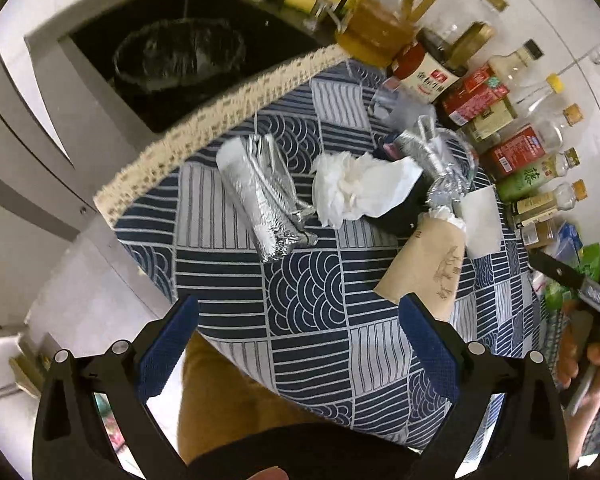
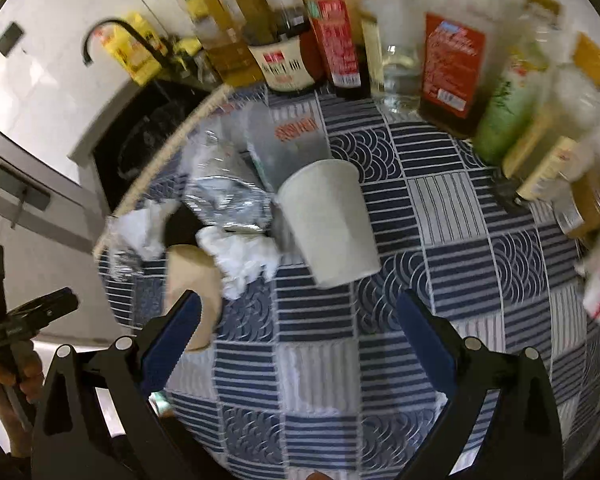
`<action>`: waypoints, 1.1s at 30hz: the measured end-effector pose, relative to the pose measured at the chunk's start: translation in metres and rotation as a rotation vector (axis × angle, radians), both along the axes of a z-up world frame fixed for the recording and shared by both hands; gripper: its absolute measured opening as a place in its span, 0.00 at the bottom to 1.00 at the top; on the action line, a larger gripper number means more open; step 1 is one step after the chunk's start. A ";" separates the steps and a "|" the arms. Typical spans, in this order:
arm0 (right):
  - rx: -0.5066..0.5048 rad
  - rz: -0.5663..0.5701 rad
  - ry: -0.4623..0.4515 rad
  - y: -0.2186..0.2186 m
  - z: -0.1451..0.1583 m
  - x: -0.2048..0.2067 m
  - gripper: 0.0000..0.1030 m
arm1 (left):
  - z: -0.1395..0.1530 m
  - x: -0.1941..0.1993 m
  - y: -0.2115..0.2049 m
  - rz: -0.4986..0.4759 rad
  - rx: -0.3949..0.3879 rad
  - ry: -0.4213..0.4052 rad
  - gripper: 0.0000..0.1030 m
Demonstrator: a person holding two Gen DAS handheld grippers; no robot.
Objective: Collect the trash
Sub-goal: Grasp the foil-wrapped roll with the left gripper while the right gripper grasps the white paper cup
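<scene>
Trash lies in a heap on the blue patterned tablecloth [image 1: 312, 344]: a crumpled foil wrapper [image 1: 260, 196], a white tissue wad [image 1: 356, 188], a brown paper cup [image 1: 424, 264] on its side, a white paper cup [image 1: 480, 220], more foil and clear plastic [image 1: 440, 156]. A bin lined with a clear bag [image 1: 180, 54] stands in the dark sink beyond the table. My left gripper [image 1: 298, 348] is open and empty, above the table's near edge. In the right wrist view, my right gripper [image 2: 300, 344] is open and empty, short of the white cup [image 2: 328, 224], tissue [image 2: 240, 256] and brown cup [image 2: 192, 288].
Several sauce and oil bottles [image 1: 480, 100] stand in a row along the table's far right side; they also show in the right wrist view [image 2: 452, 64]. A black tap [image 2: 112, 36] rises over the sink. White cabinets [image 1: 16, 216] stand to the left of the table.
</scene>
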State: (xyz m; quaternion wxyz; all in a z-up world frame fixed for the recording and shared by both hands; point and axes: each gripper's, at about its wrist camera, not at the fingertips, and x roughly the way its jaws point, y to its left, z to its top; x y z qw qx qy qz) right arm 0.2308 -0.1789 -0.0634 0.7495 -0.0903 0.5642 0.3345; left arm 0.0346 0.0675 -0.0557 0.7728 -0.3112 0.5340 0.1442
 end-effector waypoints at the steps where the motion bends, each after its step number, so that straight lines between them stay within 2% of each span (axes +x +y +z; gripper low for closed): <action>1: -0.022 0.016 0.021 0.006 -0.008 0.011 0.94 | -0.004 0.001 0.002 0.008 -0.013 0.005 0.94; 8: -0.111 0.079 0.153 0.029 -0.050 0.057 0.92 | -0.028 0.011 0.024 0.066 -0.075 0.028 0.94; 9: -0.117 0.079 0.174 0.030 -0.055 0.063 0.86 | -0.031 0.012 0.026 0.075 -0.085 0.028 0.94; 11: -0.095 0.096 0.202 0.033 -0.059 0.070 0.83 | -0.038 0.014 0.030 0.097 -0.107 0.035 0.94; 17: -0.053 0.133 0.252 0.035 -0.065 0.080 0.57 | -0.048 0.021 0.039 0.157 -0.136 0.055 0.94; 23: 0.040 0.111 0.300 0.020 -0.062 0.066 0.47 | -0.051 0.028 0.050 0.218 -0.118 0.070 0.94; 30: 0.219 0.048 0.333 -0.026 -0.045 0.043 0.47 | -0.061 0.033 0.066 0.306 -0.141 0.090 0.93; 33: 0.288 0.023 0.355 -0.047 -0.038 0.034 0.47 | -0.057 0.041 0.061 0.291 -0.135 0.091 0.93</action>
